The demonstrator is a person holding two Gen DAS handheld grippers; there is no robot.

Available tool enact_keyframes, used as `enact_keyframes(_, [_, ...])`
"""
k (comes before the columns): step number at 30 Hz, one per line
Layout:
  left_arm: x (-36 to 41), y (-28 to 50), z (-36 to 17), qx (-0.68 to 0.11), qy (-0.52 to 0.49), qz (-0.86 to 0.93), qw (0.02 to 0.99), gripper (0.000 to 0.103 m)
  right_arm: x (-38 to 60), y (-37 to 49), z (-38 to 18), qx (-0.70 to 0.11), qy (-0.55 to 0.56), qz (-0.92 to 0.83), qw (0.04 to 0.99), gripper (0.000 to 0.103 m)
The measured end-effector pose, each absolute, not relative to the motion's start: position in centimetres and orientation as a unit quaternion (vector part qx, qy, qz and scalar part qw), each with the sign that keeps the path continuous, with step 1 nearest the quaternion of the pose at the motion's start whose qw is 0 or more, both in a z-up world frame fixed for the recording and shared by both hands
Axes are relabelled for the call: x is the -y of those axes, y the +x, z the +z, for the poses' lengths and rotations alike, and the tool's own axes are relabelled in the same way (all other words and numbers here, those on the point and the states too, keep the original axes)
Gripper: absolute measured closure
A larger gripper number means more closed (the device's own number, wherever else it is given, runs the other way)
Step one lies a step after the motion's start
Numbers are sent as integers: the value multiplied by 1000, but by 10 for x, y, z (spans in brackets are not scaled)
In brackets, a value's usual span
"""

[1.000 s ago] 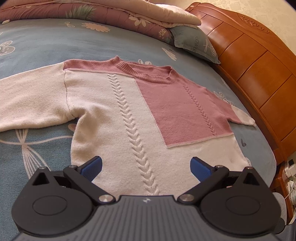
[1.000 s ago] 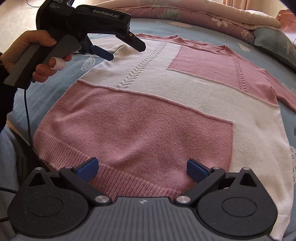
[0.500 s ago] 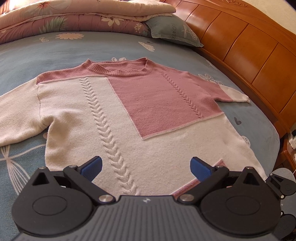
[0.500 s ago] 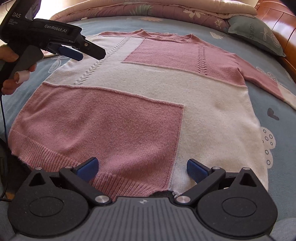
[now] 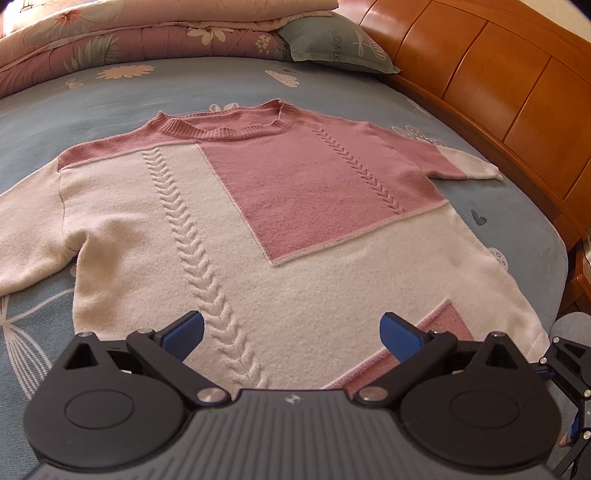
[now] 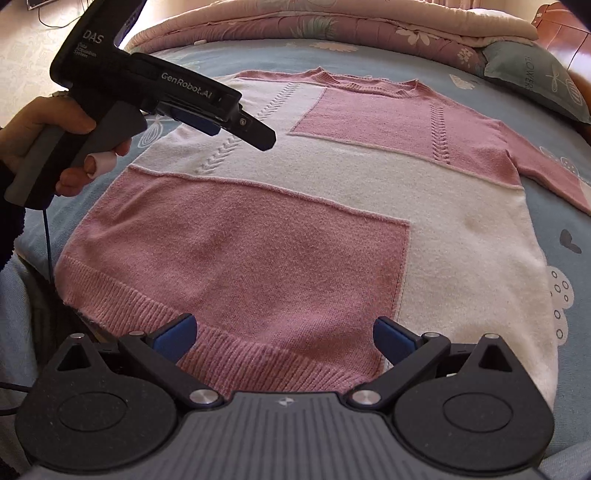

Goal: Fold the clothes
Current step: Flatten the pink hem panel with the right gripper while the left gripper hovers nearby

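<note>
Both tongs gape wide and empty: left tongs (image 5: pixel 291 334) over the sweater's (image 5: pixel 295 221) cream middle, right tongs (image 6: pixel 282 334) above its hem, flat on the bed (image 5: pixel 110 92). Pinch edges squarely before folding.

So the pink-and-cream knit sweater (image 5: pixel 258 236) lies flat on the blue floral bed (image 5: pixel 110 96), collar at the far end, folded quilt (image 5: pixel 129 33) and grey pillow (image 5: pixel 332 48) behind it, wooden headboard (image 5: pixel 498 74) right.
</note>
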State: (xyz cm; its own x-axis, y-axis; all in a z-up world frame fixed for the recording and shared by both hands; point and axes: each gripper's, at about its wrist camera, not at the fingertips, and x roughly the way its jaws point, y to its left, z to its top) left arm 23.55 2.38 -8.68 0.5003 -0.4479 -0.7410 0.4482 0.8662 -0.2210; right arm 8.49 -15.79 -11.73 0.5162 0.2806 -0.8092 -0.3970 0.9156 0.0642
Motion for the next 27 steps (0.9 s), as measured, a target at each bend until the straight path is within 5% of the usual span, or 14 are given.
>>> enact_keyframes(8, [-19,237,-92,-435,8,-258,863,2,150,63,-116,-459,-103,230,852,0])
enact_keyframes(18, [-18,238,-96,-442,11,-253,861,2,231,110,-116,-477,29,108,872,0])
enact_keyframes(27, [-15,242,-97,-444,8,-254,859,2,249,96,-103,-454,37,83,886,0])
